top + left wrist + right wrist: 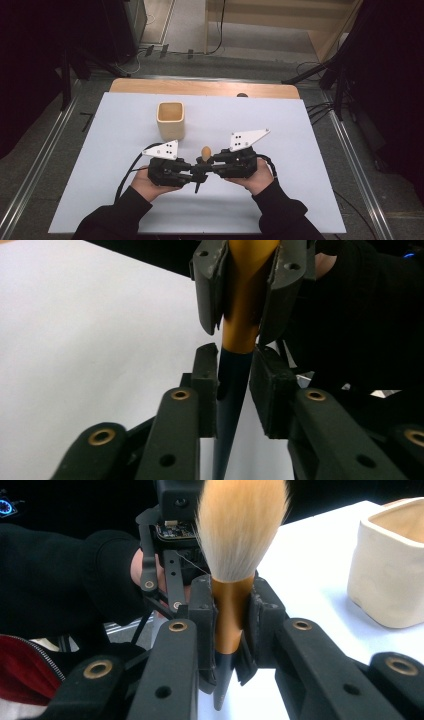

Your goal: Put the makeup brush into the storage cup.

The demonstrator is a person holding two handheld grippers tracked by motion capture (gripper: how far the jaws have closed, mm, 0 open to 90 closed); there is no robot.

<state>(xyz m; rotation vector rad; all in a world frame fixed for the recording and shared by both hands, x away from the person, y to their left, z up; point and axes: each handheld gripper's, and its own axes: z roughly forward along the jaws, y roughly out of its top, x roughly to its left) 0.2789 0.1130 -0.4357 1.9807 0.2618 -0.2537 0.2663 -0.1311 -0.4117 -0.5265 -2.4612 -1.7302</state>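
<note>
Copper-orange ferrule and dark tapered handle: makeup brush (235,575), upright, bristle head up, handle tip down. Pale orange bristles, soft, fanned wide at the top in the right gripper view. In the high view, brush (205,152) held above the white table cover (300,150), between the two grippers, near the front middle of the table.

Right gripper (234,625): jaws narrow, pads pressed on the copper ferrule from both sides, dark handle hanging free below them. In the high view, right gripper (212,161) reaching in toward the middle, grey three-cornered plate on top, held in the right hand (257,175).

Left gripper (235,390): jaws drawn narrow around the dark handle just below the ferrule; pads close against the handle on both sides, contact not clear enough to confirm. Directly above its jaws in the left gripper view, the other gripper's pads clamped on the ferrule. In the high view, left gripper (197,172) facing the right one tip to tip, held in the left hand (147,185), black cable looping off toward the table's front.

Cream square cup (170,120): open top, upright on the white cover, behind the left gripper, apart from the brush. Same cup (387,560) at the right edge of the right gripper view.

Black sleeves on both forearms.
</note>
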